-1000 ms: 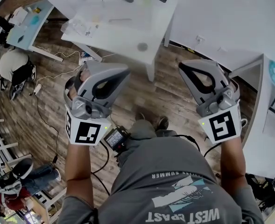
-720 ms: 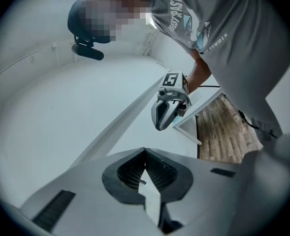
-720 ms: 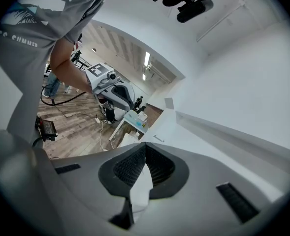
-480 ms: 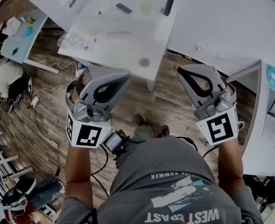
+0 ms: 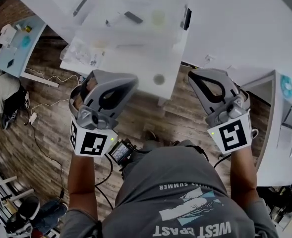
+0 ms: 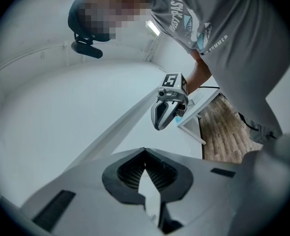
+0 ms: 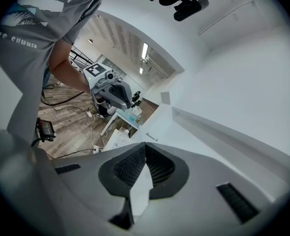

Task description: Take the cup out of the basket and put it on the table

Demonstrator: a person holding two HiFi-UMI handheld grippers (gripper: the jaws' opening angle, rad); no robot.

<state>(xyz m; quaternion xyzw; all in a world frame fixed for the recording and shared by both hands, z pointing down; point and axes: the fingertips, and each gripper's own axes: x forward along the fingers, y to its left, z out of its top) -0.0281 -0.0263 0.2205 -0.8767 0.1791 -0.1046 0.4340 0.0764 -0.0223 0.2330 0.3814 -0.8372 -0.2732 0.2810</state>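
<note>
Above the wooden floor (image 5: 46,133), just short of the white bench (image 5: 131,63): holding two tools out in front, well apart. On the left, carrying the left gripper (image 5: 132,78), closed tip to tip, nothing caught between, hovering at the bench's near edge. On the right, much the same with the right gripper (image 5: 193,74): pinched together, empty, just off the bench's near right corner.

And there, far ahead, spotting the cup (image 5: 158,18): a pale, blurry shape, apparently inside a clear-walled basket (image 5: 116,37) in the middle of the bench. Well beyond both grippers, touching neither. Roughly between the two tips from left to right, only much further off.

Left of the cup, a small dark flat thing (image 5: 133,17); hard to tell whether in the basket or beside it. At the bench's right edge, a dark slab (image 5: 187,19). Nearer, a round dark spot (image 5: 159,79) in the bench top, between the two tips. At the near left corner, a clear bag (image 5: 81,53) of small bits. Lower down, a grey T-shirt (image 5: 185,192).
</note>
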